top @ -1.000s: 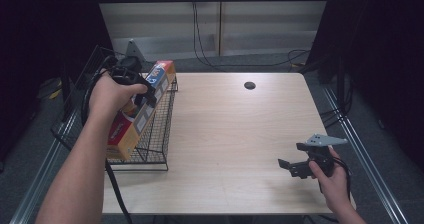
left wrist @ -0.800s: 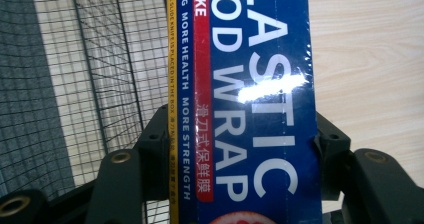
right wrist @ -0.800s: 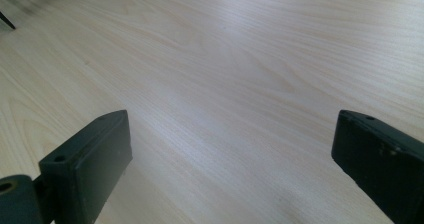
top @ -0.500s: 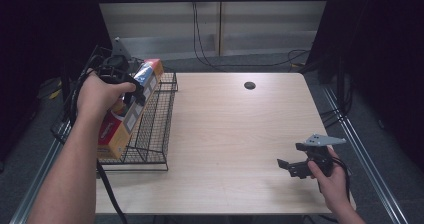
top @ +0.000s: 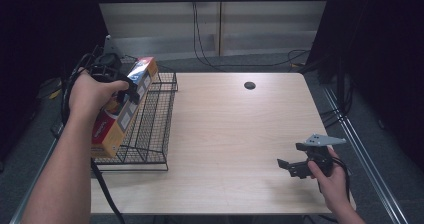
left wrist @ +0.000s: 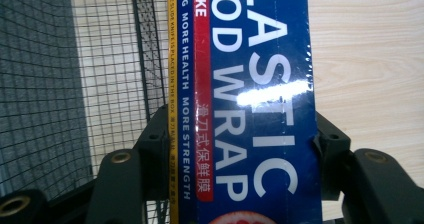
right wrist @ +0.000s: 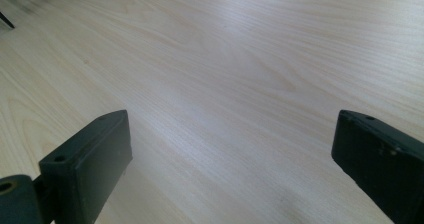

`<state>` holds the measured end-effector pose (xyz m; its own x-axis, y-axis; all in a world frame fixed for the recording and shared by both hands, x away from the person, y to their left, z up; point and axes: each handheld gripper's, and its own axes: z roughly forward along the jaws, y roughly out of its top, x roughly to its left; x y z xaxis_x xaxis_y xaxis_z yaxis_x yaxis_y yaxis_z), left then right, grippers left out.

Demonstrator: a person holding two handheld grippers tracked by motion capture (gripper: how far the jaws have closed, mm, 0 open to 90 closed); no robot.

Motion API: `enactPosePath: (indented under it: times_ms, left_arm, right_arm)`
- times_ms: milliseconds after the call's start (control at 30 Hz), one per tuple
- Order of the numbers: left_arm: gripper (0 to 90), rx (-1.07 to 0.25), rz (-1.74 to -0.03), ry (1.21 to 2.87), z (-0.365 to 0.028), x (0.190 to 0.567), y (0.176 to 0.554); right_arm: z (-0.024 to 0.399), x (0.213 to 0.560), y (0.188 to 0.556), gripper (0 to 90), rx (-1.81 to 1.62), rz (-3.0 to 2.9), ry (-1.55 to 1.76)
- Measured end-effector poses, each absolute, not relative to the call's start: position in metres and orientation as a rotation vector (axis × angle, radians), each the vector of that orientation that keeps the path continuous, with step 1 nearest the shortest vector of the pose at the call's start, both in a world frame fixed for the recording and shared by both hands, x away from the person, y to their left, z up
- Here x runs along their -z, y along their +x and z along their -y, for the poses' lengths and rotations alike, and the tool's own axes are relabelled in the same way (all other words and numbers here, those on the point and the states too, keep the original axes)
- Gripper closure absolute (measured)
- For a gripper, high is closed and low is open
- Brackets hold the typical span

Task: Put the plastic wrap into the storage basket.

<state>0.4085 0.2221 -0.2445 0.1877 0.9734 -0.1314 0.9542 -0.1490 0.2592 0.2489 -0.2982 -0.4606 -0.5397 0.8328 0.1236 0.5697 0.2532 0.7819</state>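
High view: plastic wrap box [top: 122,109] clamped lengthwise in left hand-held gripper [top: 131,91], above wire rack [top: 152,129] at worktop [top: 235,134] left edge; right hand-held gripper [top: 290,166] wide open, empty.

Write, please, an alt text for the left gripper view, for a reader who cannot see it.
The left gripper is shut on a long blue plastic wrap box, one black jaw pressing on each side. Behind the box are the black wire rack on the left and the pale wooden table on the right.
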Motion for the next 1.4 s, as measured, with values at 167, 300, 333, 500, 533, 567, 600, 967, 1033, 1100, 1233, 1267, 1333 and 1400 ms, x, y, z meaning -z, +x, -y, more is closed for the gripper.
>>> enactPosePath:
  times_ms: [167, 300, 333, 500, 533, 567, 600, 967, 1033, 1100, 1233, 1267, 1333, 1400]
  left_arm:
    - [42.5, -0.097, -1.848, 2.166, -0.228, 0.243, 0.409]
    - [42.6, -0.097, -1.861, 2.164, -0.232, 0.243, 0.409]
    - [42.6, -0.093, -1.864, 2.164, -0.233, 0.243, 0.409]
    - [42.6, -0.095, -1.889, 2.143, -0.239, 0.244, 0.409]
    - [42.6, -0.103, -1.888, 2.142, -0.241, 0.244, 0.409]
    - [42.6, -0.103, -1.888, 2.140, -0.242, 0.243, 0.409]
    - [42.6, -0.103, -1.904, 2.127, -0.243, 0.243, 0.409]
    - [42.6, -0.142, -1.936, 2.099, -0.255, 0.242, 0.409]
    - [42.6, -0.147, -1.941, 2.087, -0.257, 0.242, 0.409]
    - [42.6, -0.143, -1.946, 2.084, -0.258, 0.242, 0.409]
    - [42.6, -0.159, -1.955, 2.079, -0.262, 0.245, 0.410]
    - [42.6, -0.157, -1.960, 2.073, -0.263, 0.245, 0.410]
    - [42.6, -0.156, -1.972, 2.063, -0.264, 0.247, 0.410]
    - [42.6, -0.172, -1.983, 2.069, -0.266, 0.249, 0.411]
  right_arm:
    - [0.298, 0.461, 0.249, 2.7, -1.172, -2.214, 1.295]
    - [0.298, 0.461, 0.249, 2.7, -1.171, -2.212, 1.294]
    - [0.298, 0.461, 0.249, 2.7, -1.170, -2.214, 1.296]
    - [0.298, 0.461, 0.249, 2.7, -1.170, -2.213, 1.295]
    - [0.298, 0.461, 0.249, 2.7, -1.171, -2.214, 1.295]
    - [0.298, 0.461, 0.249, 2.7, -1.169, -2.215, 1.292]
    - [0.298, 0.462, 0.249, 2.7, -1.168, -2.215, 1.290]
    - [0.297, 0.462, 0.249, 2.7, -1.168, -2.215, 1.295]
    - [0.297, 0.462, 0.249, 2.7, -1.167, -2.219, 1.292]
    - [0.297, 0.462, 0.249, 2.7, -1.168, -2.218, 1.298]
    - [0.296, 0.462, 0.249, 2.7, -1.168, -2.221, 1.291]
    - [0.296, 0.462, 0.249, 2.7, -1.168, -2.221, 1.293]
    - [0.296, 0.462, 0.249, 2.7, -1.167, -2.221, 1.297]
    - [0.296, 0.462, 0.249, 2.7, -1.167, -2.217, 1.297]
